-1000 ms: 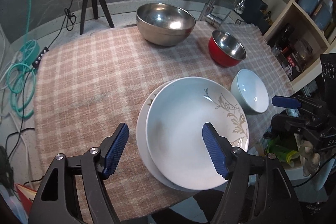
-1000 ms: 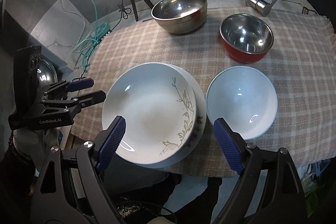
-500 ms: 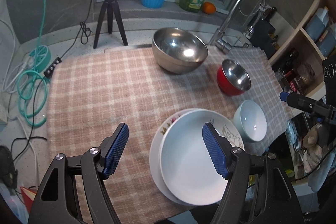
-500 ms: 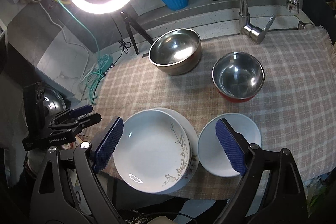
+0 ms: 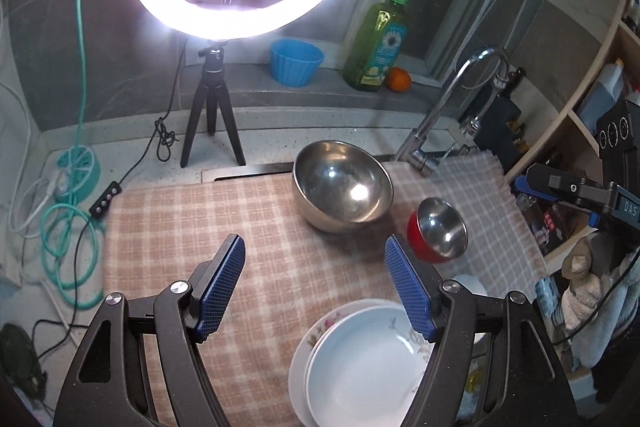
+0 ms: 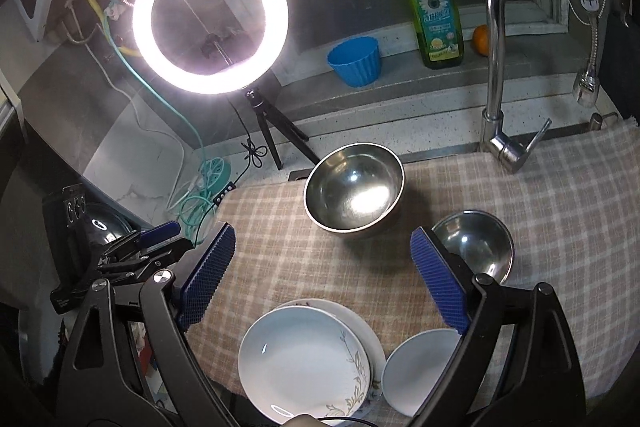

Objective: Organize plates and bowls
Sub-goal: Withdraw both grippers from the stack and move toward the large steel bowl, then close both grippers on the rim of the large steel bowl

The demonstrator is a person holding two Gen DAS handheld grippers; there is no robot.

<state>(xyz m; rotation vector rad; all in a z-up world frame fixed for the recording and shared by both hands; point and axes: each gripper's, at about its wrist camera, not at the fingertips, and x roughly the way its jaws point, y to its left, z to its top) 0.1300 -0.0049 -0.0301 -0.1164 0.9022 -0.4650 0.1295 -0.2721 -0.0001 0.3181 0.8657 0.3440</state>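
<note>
Two white floral plates [image 5: 360,359] lie stacked at the near edge of the checked cloth [image 5: 200,227]; they also show in the right wrist view [image 6: 304,359]. A small white bowl [image 6: 420,371] sits right of them. A red bowl with a steel inside [image 5: 440,233] and a large steel bowl [image 5: 340,185] stand farther back. My left gripper [image 5: 316,281] is open and empty, raised above the cloth. My right gripper [image 6: 320,271] is open and empty, also raised.
A lit ring light on a black tripod [image 5: 212,115] stands at the back left. A tap [image 6: 500,99] rises at the back right. A blue cup [image 5: 296,61], green soap bottle [image 5: 378,43] and an orange [image 5: 400,79] sit on the ledge. Cables [image 5: 68,223] lie left.
Both grippers have lifted up and pulled back from the plates, so the dishes look smaller and lower. Both stay open. No dish has moved.
</note>
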